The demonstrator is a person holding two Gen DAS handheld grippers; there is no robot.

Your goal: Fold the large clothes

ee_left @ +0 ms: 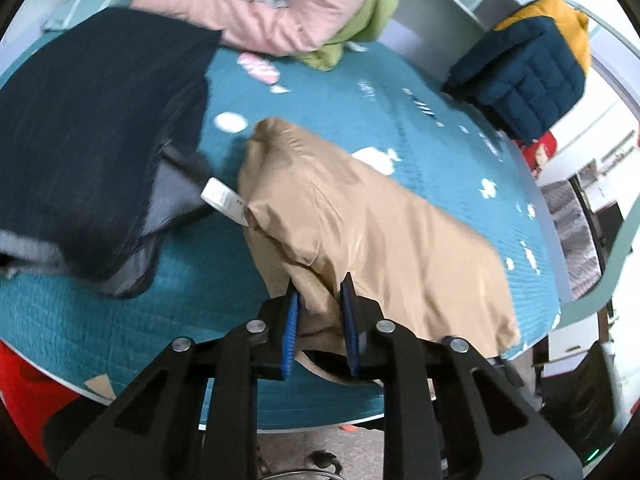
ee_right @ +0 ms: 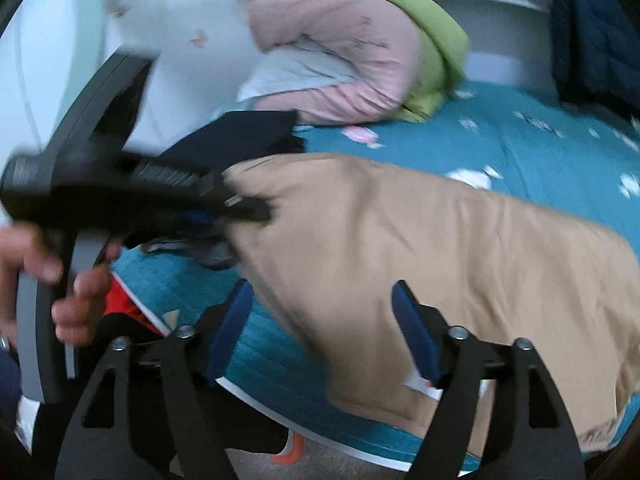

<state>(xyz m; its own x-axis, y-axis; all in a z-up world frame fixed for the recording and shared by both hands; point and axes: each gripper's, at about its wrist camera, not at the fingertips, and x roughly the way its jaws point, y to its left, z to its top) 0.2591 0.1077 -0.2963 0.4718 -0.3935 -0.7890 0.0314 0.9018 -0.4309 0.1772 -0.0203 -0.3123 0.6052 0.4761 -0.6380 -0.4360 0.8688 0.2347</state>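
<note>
Left gripper [ee_left: 322, 300]: clenched on a bunched fold of the tan garment [ee_left: 384, 236]; blue pads pinch the cloth
Right gripper [ee_right: 322, 320]: released; jaws wide, tan cloth lying between them, pads apart from it
Tan garment: spread across the teal bed cover [ee_left: 440, 128], near edge lifted
Dark garment [ee_left: 92, 132]: flat, just beside the tan one
Far end: pink garment [ee_left: 280, 12] and green cloth [ee_left: 376, 12] heaped together

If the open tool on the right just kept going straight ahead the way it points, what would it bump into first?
Most likely the tan garment lying on the teal bed cover: it fills the view just ahead of the right tool, whose jaws stand open with nothing gripped. Depth is hard to judge in this blurred view.
</note>
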